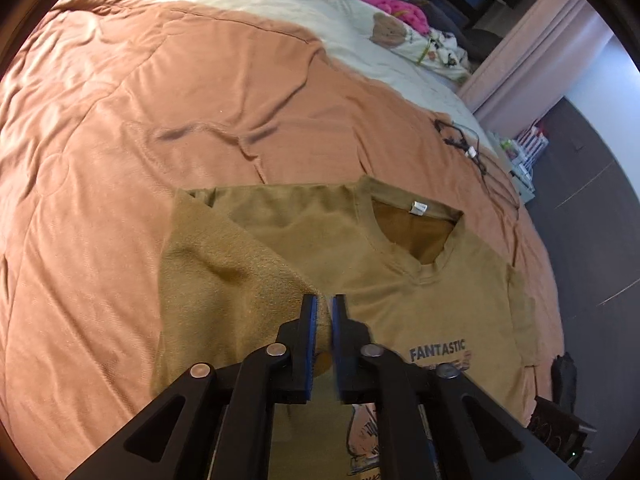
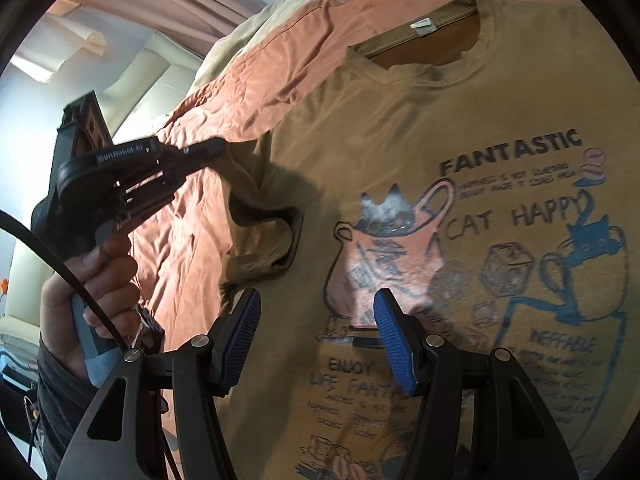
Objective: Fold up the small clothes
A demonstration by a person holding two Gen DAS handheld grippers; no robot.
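Bedding carries everything here: a wide orange duvet [image 1: 168, 92], soft and creased, with a cream sheet [image 1: 280, 4] beyond it toward the bed's far edge. On the duvet lies the task's thing, a tan T-shirt [image 1: 452, 280], face up, collar toward the far edge, printed with cartoon cats and lettering. The cotton looks thin and limp, with a slightly fuzzy reverse where it is turned over.

The step in hand appears to be folding the sleeve side inward. The left gripper [image 1: 325, 336] has its jaws drawn narrow on the sleeve [image 1: 224, 280], lifting it over the shirt's body. To do this well, carry the cloth across low, lay the fold line straight from shoulder to hem, and release only once the sleeve lies flat, since such fabric bunches easily.

The right gripper [image 2: 320, 340] hovers over the print with jaws moderately wide and nothing between them; it could pin the chest to stop sliding.

A black cable [image 1: 464, 140] lies near the bed's side edge.
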